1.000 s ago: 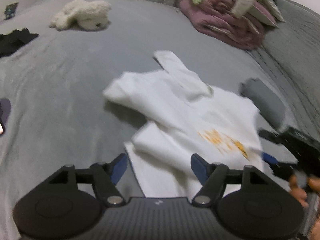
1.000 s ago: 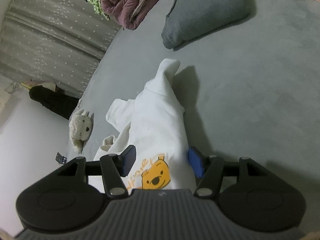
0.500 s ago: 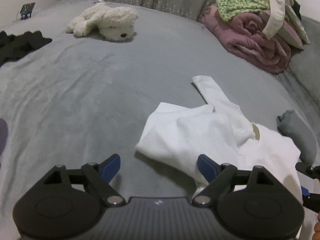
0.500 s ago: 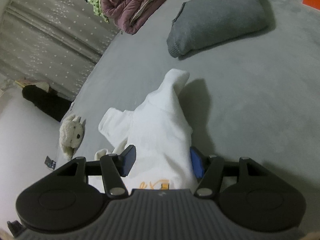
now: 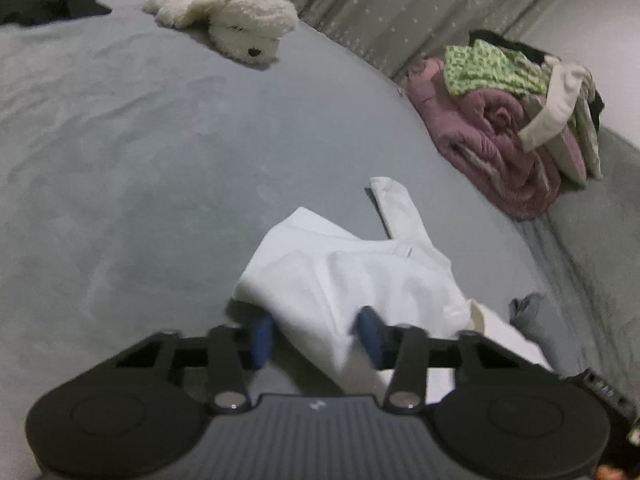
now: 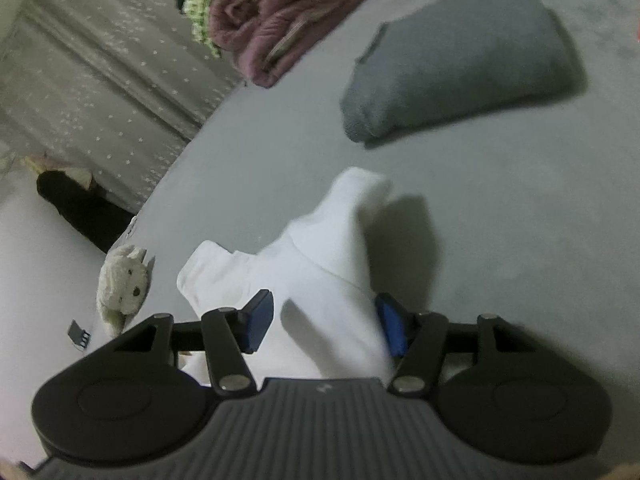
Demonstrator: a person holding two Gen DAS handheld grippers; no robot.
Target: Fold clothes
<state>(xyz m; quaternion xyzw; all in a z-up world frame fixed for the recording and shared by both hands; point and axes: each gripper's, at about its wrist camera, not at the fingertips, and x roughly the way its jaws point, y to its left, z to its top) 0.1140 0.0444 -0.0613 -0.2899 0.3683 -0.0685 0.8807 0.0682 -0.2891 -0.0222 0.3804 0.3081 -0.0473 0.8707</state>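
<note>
My left gripper [image 5: 316, 336], jaws just narrowing around a fold of the white shirt [image 5: 352, 272] crumpled on the grey bed [image 5: 140, 160]; my right gripper [image 6: 324, 320] holds its far side, half-wide. Risk: the left pads catch only one layer, so lifting bunches the shirt.

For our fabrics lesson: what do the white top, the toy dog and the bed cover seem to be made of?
White top: soft matte knit, probably cotton; it creases loosely. Toy dog: cream plush, shaggy pile. Bed cover: grey, velvety, probably fleece; brushed streaks show.
</note>
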